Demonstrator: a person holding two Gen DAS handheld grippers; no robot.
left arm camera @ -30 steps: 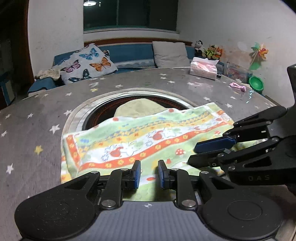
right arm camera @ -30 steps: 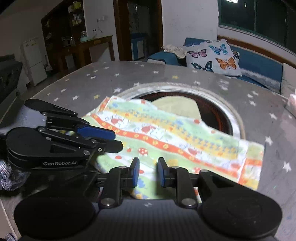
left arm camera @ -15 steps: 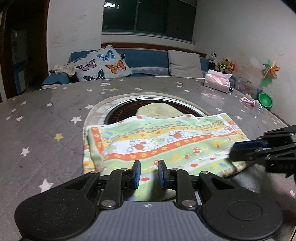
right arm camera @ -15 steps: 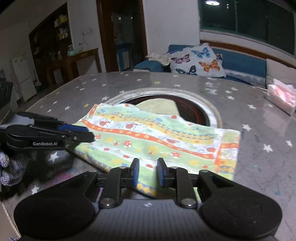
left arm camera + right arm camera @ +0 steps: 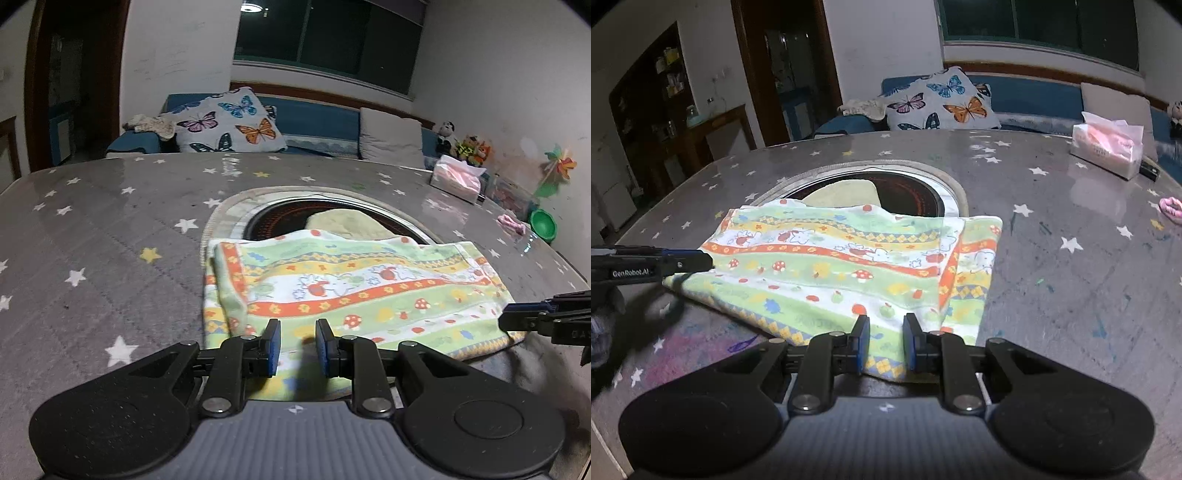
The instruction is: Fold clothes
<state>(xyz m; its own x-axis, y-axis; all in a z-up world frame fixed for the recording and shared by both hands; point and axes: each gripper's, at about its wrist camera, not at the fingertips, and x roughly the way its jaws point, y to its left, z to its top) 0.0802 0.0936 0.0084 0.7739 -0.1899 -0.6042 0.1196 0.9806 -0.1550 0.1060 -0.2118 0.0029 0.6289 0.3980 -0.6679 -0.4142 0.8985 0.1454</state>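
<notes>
From the left wrist, the folded cloth [image 5: 354, 291] lies flat on the star-dotted table [image 5: 110, 229], its far edge over the round recessed burner [image 5: 295, 218]. It has green, yellow and orange stripes with rabbits and mushrooms. The left hand-held gripper [image 5: 297, 347] hangs over the near hem, jaws apart, gripping nothing.

From the right wrist, a doubled layer shows along the cloth's [image 5: 849, 266] right side. The right hand-held gripper [image 5: 885, 343] is likewise released above the near edge.
</notes>
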